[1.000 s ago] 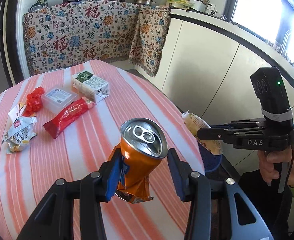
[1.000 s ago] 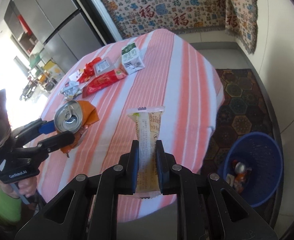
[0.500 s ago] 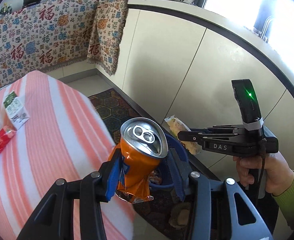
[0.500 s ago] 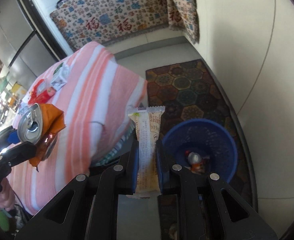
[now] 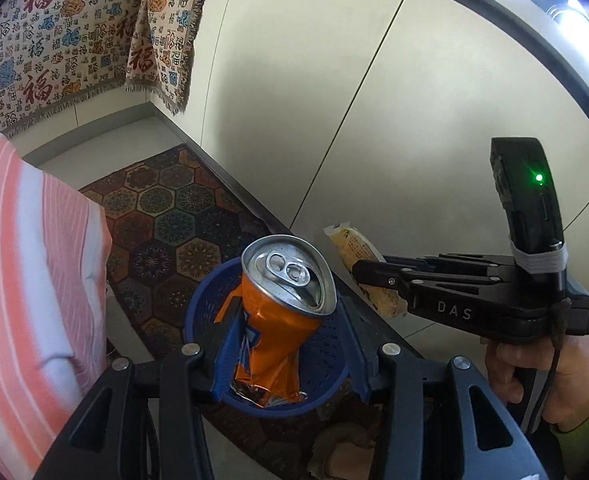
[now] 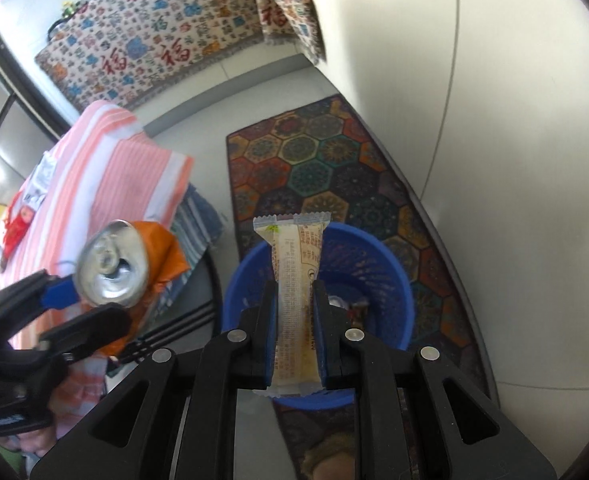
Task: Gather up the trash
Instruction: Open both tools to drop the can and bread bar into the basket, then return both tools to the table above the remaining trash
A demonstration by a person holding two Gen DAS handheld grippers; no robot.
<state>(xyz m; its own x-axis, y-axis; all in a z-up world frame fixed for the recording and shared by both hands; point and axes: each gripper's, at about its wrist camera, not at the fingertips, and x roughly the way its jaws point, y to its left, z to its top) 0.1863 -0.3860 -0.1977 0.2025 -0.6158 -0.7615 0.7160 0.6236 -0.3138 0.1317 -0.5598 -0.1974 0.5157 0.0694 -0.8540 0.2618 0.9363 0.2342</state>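
My left gripper point(image 5: 290, 340) is shut on a crushed orange soda can point(image 5: 282, 304) and holds it right above the blue trash basket point(image 5: 198, 312) on the floor. My right gripper point(image 6: 296, 320) is shut on a beige snack wrapper point(image 6: 294, 280) and holds it over the same basket point(image 6: 386, 268). The right gripper with its wrapper point(image 5: 362, 256) shows at the right of the left wrist view. The left gripper with the can point(image 6: 114, 264) shows at the left of the right wrist view. Some trash lies in the basket's bottom.
The table with a pink-striped cloth point(image 5: 22, 280) stands left of the basket; several wrappers point(image 6: 18, 228) lie on it. A patterned hexagon rug point(image 6: 334, 168) lies under the basket. White cabinet fronts point(image 5: 334, 100) rise right behind it.
Both grippers swung off the table and moved over the blue basket, each still holding its item. The basket now sits directly beneath them.
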